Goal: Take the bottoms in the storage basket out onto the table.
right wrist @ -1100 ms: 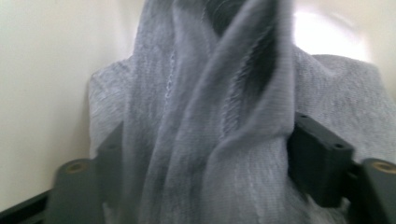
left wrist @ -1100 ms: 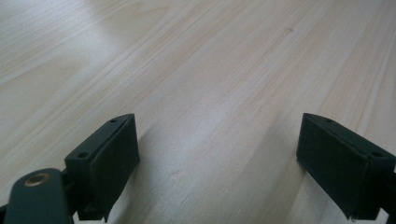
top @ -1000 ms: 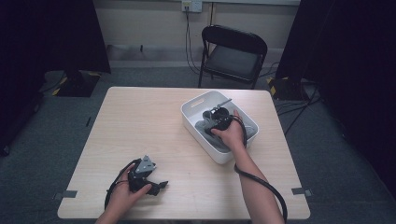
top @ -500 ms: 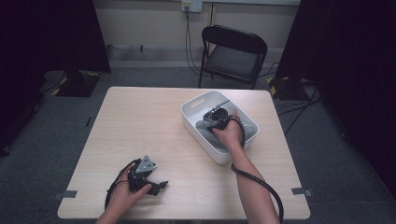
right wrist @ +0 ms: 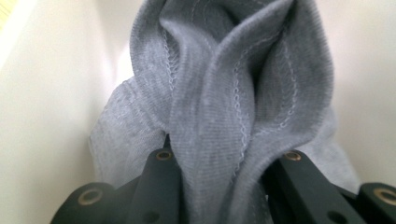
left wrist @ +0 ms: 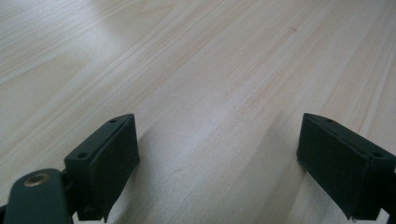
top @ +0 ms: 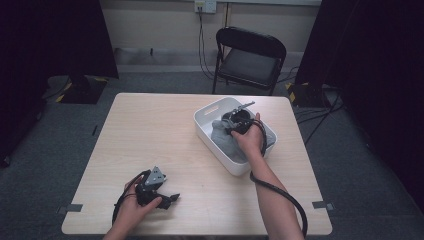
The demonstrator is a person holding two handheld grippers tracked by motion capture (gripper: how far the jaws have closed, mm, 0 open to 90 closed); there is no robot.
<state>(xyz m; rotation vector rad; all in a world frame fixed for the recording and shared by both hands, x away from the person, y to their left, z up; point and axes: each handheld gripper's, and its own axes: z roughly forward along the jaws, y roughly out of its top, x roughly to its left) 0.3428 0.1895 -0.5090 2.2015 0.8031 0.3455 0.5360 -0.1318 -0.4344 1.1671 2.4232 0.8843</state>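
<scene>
Grey cloth [right wrist: 224, 107] bunched between the right hand-held gripper [right wrist: 219, 186] jaws.

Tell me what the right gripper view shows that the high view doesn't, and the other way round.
Only the right gripper view shows the stitched seams of the grey cloth bunched between the right gripper jaws, which have just been closing on it. Only the high view shows the left gripper resting open on the table and the folding chair beyond. Both show the cloth inside the white bin.
</scene>
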